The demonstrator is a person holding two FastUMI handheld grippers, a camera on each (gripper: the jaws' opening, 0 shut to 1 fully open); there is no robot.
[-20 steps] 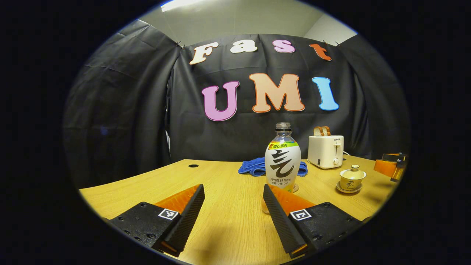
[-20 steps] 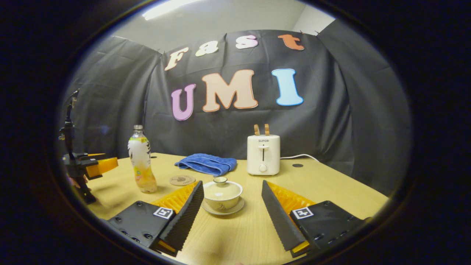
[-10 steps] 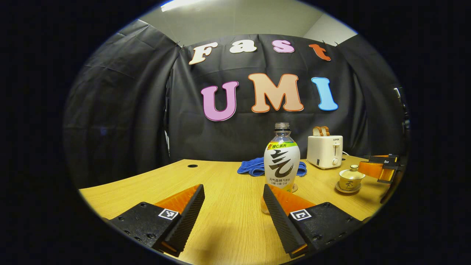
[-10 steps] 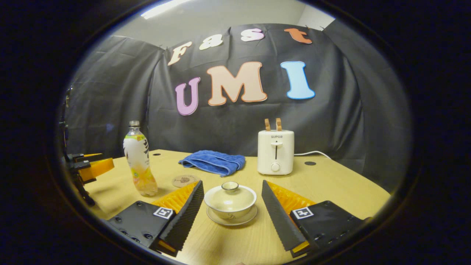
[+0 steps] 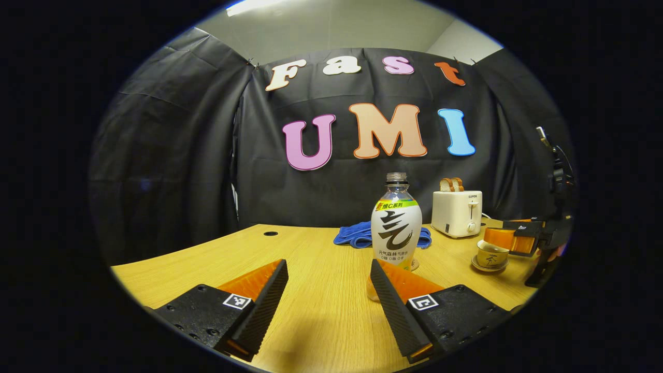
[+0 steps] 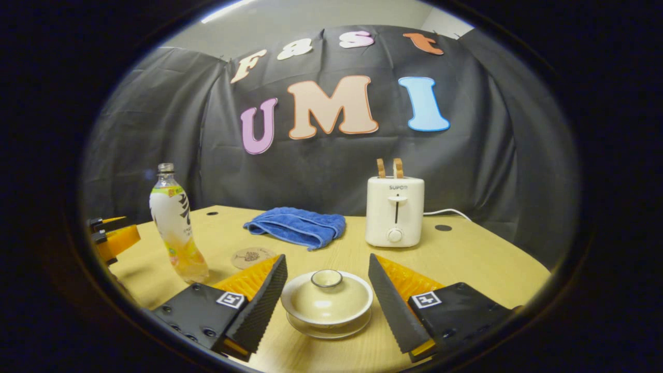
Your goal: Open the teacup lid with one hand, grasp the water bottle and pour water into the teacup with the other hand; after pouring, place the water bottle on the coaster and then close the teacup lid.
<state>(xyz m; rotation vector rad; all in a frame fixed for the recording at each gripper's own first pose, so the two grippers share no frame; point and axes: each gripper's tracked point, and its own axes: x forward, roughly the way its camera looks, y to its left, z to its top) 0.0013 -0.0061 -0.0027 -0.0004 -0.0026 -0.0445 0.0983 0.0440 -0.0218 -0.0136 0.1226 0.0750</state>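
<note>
Right claw [image 6: 327,298]: spread wide around the lidded cream ceramic teacup [image 6: 327,302], not touching.
Left claw [image 5: 328,305]: open, clear labelled plastic water bottle [image 5: 396,228] ahead on the wooden surface [image 5: 311,259].

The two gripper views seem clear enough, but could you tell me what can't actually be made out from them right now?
- The water bottle: in the left gripper view its base is hidden behind that gripper's finger.
- The coaster: its printed design is too small to read in the right gripper view.
- The teacup: its lid is on, so the inside is hidden.
- The saucer: mostly covered by the cup.
</note>
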